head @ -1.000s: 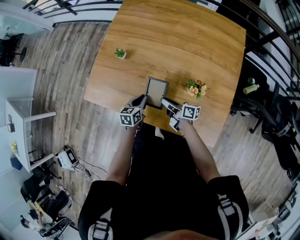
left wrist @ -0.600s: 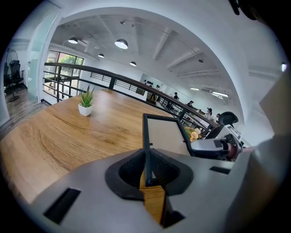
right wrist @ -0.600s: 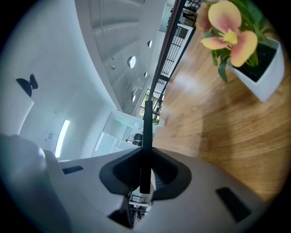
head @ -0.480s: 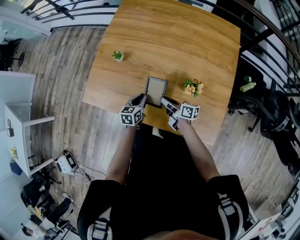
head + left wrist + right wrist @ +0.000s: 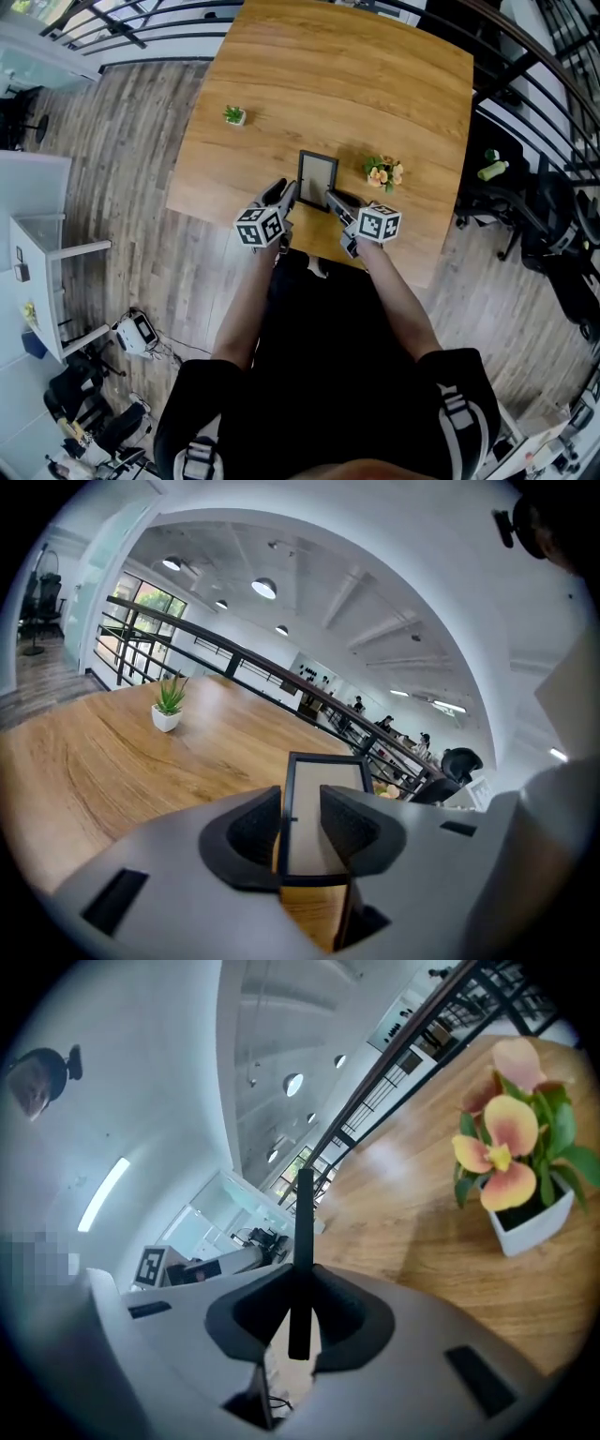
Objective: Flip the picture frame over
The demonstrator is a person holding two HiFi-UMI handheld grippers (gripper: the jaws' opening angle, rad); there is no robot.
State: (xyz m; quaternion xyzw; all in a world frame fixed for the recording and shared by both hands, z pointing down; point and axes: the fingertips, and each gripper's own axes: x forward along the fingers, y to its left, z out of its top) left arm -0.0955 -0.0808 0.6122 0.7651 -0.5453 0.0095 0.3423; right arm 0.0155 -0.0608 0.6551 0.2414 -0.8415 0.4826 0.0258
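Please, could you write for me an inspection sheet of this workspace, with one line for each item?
Surface: light wooden table, no spill seen.
Job's things: black-rimmed rectangular picture frame, raised on edge near the table's front, not yet laid down flipped.
Clutter: small green plant in a white pot at far left; orange-pink flowers in a white pot right of the frame.
Grippers: right gripper shut on the frame's edge; left gripper jaws have just been opening, frame between them, pads not pressing.
Cables: thin cables beside a small device on the floor, left.
Surroundings: wood-plank floor, black metal railing, black office chairs at right.
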